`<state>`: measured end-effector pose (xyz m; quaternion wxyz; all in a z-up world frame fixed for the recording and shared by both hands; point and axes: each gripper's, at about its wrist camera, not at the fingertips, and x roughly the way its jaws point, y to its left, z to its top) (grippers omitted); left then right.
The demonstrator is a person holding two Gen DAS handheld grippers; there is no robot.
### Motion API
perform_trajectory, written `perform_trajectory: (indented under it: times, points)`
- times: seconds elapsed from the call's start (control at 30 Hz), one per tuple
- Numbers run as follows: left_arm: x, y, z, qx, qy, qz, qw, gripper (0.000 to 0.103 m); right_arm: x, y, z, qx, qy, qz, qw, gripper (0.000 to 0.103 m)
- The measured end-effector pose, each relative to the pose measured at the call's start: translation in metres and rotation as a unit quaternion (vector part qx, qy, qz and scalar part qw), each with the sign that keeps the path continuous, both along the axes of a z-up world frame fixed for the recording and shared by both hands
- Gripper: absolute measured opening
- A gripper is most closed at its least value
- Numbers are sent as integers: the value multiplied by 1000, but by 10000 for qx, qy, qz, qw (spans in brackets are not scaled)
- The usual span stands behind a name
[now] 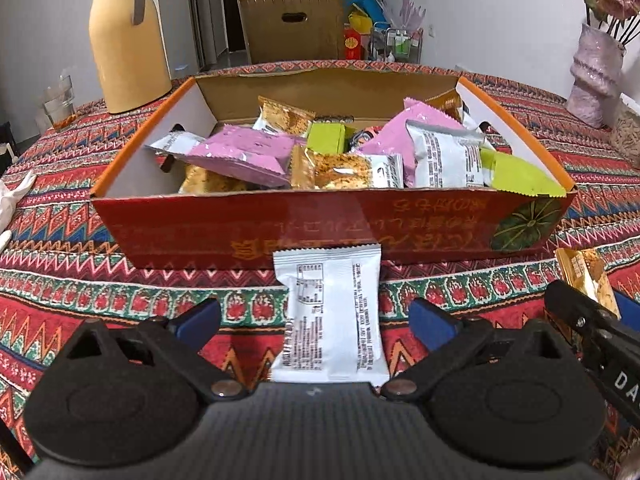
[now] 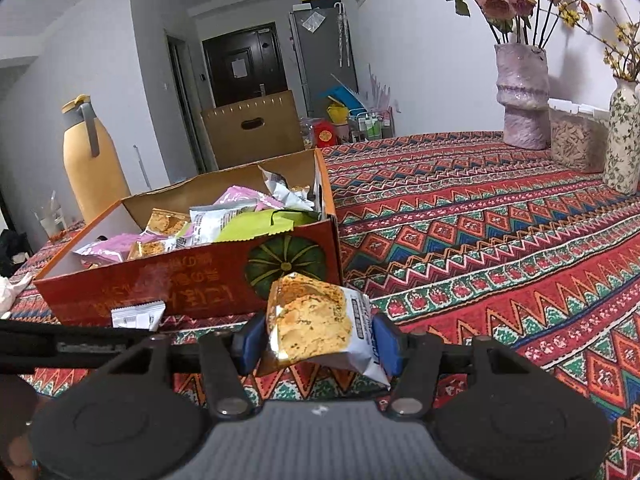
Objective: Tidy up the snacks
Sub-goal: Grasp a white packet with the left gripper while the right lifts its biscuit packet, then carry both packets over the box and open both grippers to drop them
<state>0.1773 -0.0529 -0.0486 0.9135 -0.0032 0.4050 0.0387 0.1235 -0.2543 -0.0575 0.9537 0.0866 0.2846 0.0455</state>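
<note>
The patterned tablecloth (image 1: pixel 80 248) fills both views. The right wrist view alone shows its long spread toward 2 o'clock, where a lilac vase (image 2: pixel 522 96) of faded roses, a clear tub of seeds (image 2: pixel 572 140) and a floral vase (image 2: pixel 624 136) stand together. The left wrist view alone shows the whole inside of the red carton (image 1: pixel 320 220) at 12 o'clock. It is packed with pink, green, white and golden snack packets, among them a pink packet (image 1: pixel 240 156) toward 11 o'clock. A yellow flask (image 1: pixel 124 40) stands beyond the carton at 10 o'clock, with a glass tumbler (image 1: pixel 60 100) beside it.

The carton's front wall carries gold characters that appear upside down and cannot be read, beside a printed green pumpkin (image 2: pixel 286 262).

In the left wrist view, a white snack packet (image 1: pixel 332 316) lies flat on the cloth, touching the carton's front wall. Its back panel faces up, with small black print too fine to read. The left gripper (image 1: pixel 316 320) stands spread wide, with its blue pads well apart from the packet on either side.

The right gripper (image 2: pixel 320 340) is clamped on a golden biscuit packet (image 2: pixel 312 324), which is lifted off the cloth just before the carton's pumpkin corner. The packet's white end bears dark lettering, only partly visible and unclear. In the left wrist view the same packet shows at 3 o'clock as a gold sliver behind a black finger marked "DA".
</note>
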Motion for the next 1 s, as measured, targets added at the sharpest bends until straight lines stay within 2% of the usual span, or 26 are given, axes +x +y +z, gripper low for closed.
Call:
perform_trajectory:
  times: [0.1, 0.17, 0.2, 0.3, 0.53, 1.0]
  points:
    - [4, -2, -6, -60, 152, -39, 9999, 74, -1, 0, 0, 34, -31, 36, 10000, 56]
    - [3, 0, -5, -103, 109, 1, 9999, 59, -1, 0, -1, 40, -44, 54, 10000, 56]
    - [2, 1, -3, -142, 88, 8, 9999, 46, -1, 1, -1, 44, -32, 64, 10000, 56]
    - [-1, 3, -1, -234, 83, 28, 9997, 42, 0, 0, -2, 57, -21, 77, 10000, 56]
    - [-11, 6, 5, -295, -11, -25, 9996, 41, -4, 2, 0, -18, -123, 74, 9999, 56]
    - [-26, 17, 51, -421, -591, -180, 9972, 41, -15, 18, 29, -177, -445, 243, 9986, 56]
